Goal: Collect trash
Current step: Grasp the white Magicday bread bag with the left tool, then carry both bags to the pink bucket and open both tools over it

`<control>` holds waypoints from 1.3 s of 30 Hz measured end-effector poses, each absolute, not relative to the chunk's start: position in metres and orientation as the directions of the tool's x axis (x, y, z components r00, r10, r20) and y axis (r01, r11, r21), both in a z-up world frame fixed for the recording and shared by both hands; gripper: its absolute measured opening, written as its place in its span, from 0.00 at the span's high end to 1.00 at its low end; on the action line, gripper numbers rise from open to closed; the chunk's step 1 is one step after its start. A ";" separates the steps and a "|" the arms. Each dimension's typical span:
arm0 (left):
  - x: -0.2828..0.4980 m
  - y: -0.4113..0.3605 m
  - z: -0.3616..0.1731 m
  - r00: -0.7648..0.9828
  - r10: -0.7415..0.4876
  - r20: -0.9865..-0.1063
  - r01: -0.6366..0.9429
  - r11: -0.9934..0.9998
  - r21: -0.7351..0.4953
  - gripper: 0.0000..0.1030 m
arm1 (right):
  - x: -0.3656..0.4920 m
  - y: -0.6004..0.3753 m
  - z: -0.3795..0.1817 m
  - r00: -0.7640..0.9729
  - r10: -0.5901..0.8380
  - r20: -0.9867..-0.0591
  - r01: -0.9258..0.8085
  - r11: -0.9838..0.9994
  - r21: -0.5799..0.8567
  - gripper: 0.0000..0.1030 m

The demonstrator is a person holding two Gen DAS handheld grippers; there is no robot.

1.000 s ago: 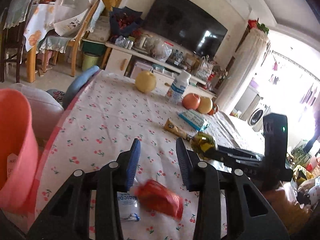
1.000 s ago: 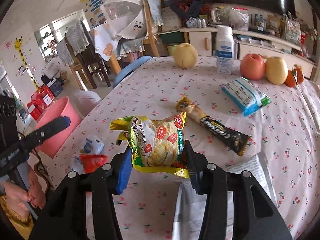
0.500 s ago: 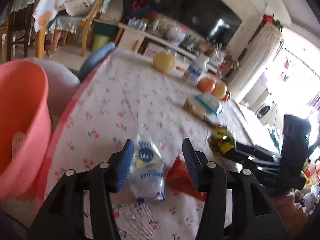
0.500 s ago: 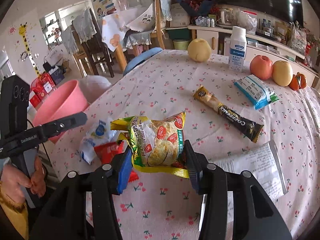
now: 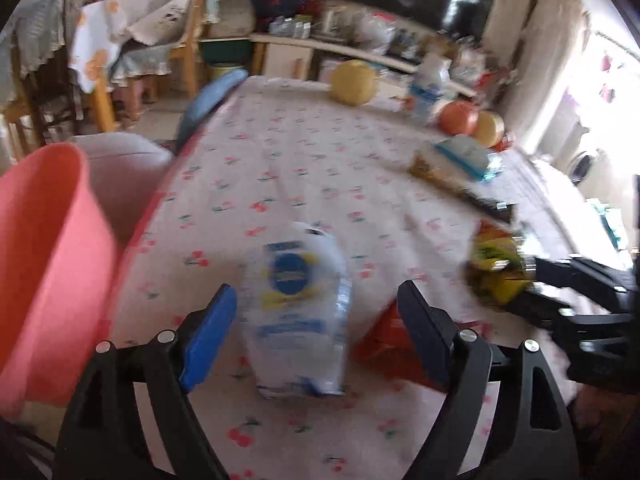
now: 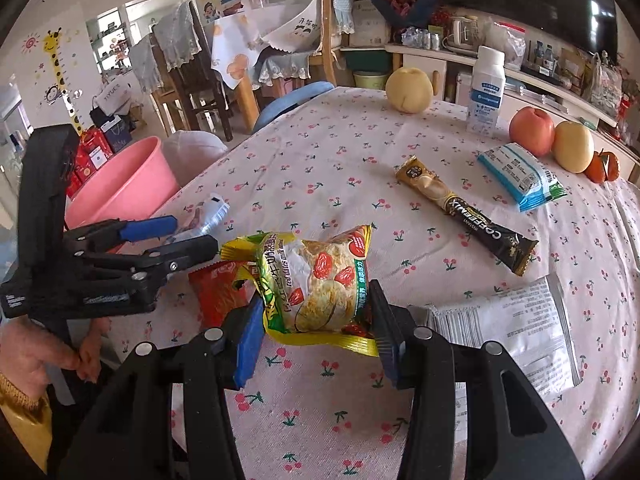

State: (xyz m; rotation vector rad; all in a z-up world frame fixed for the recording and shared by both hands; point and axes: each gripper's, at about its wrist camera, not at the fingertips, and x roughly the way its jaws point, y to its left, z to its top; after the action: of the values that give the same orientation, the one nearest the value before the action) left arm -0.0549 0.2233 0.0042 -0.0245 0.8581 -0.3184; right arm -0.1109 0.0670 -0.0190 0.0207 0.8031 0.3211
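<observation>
Two risks: left gripper (image 5: 316, 336), jaws opening around the white-blue wrapper (image 5: 298, 312) (pads not touching), could also snag the red wrapper (image 6: 218, 294) beside it; right gripper (image 6: 316, 330) pinches the yellow snack bag (image 6: 316, 284).

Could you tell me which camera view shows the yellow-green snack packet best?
The right wrist view shows it best: the snack packet is sharp and centred, clamped between the right tool fingers, its printing legible. The left wrist view shows only a blurred yellow-green patch at the right edge, partly hidden by that tool.

The right gripper (image 6: 316, 336) pinches a yellow snack packet (image 6: 312, 284) above the cherry-print tablecloth (image 6: 340, 168).
</observation>
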 end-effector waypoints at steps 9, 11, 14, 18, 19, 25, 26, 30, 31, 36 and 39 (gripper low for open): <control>-0.049 0.217 -0.004 0.606 -0.205 -0.769 0.253 0.966 -0.058 0.22 | -0.106 0.067 -0.026 0.636 0.298 -0.712 -0.277 0.949 0.149 0.52; -0.050 0.217 -0.003 0.617 -0.190 -0.763 0.250 0.968 -0.039 0.41 | -0.106 0.067 -0.025 0.638 0.297 -0.710 -0.275 0.950 0.150 0.52; -0.049 0.223 -0.001 0.613 -0.216 -0.760 0.240 0.967 -0.081 0.42 | -0.107 0.067 -0.022 0.647 0.295 -0.703 -0.267 0.951 0.154 0.52; -0.053 0.235 0.009 0.637 -0.253 -0.729 0.222 0.965 -0.141 0.42 | -0.109 0.071 -0.013 0.667 0.288 -0.688 -0.263 0.954 0.144 0.52; -0.054 0.237 0.012 0.646 -0.262 -0.717 0.220 0.963 -0.154 0.42 | -0.109 0.073 -0.009 0.672 0.290 -0.682 -0.265 0.953 0.144 0.52; -0.075 0.267 0.045 0.762 -0.298 -0.576 0.197 0.952 -0.232 0.42 | -0.110 0.095 0.015 0.686 0.325 -0.651 -0.305 0.941 0.148 0.52; -0.080 0.275 0.051 0.788 -0.289 -0.544 0.182 0.953 -0.243 0.42 | -0.109 0.103 0.020 0.686 0.339 -0.644 -0.320 0.935 0.151 0.52; -0.092 0.303 0.069 0.862 -0.232 -0.450 0.111 0.954 -0.279 0.41 | -0.104 0.136 0.040 0.680 0.400 -0.614 -0.384 0.908 0.166 0.52; -0.094 0.311 0.072 0.875 -0.215 -0.433 0.091 0.953 -0.289 0.41 | -0.102 0.145 0.045 0.677 0.415 -0.608 -0.400 0.901 0.169 0.52; -0.101 0.357 0.075 0.918 -0.077 -0.389 -0.066 0.937 -0.343 0.41 | -0.088 0.205 0.067 0.654 0.483 -0.583 -0.498 0.854 0.149 0.52; -0.097 0.382 0.068 0.909 -0.015 -0.417 -0.157 0.914 -0.375 0.41 | -0.076 0.241 0.073 0.634 0.513 -0.579 -0.544 0.828 0.137 0.52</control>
State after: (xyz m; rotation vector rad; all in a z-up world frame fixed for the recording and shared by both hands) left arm -0.0972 0.3824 0.0683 -0.4153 0.4267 0.0753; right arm -0.0758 0.2410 0.0726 -0.0520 0.6455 0.6043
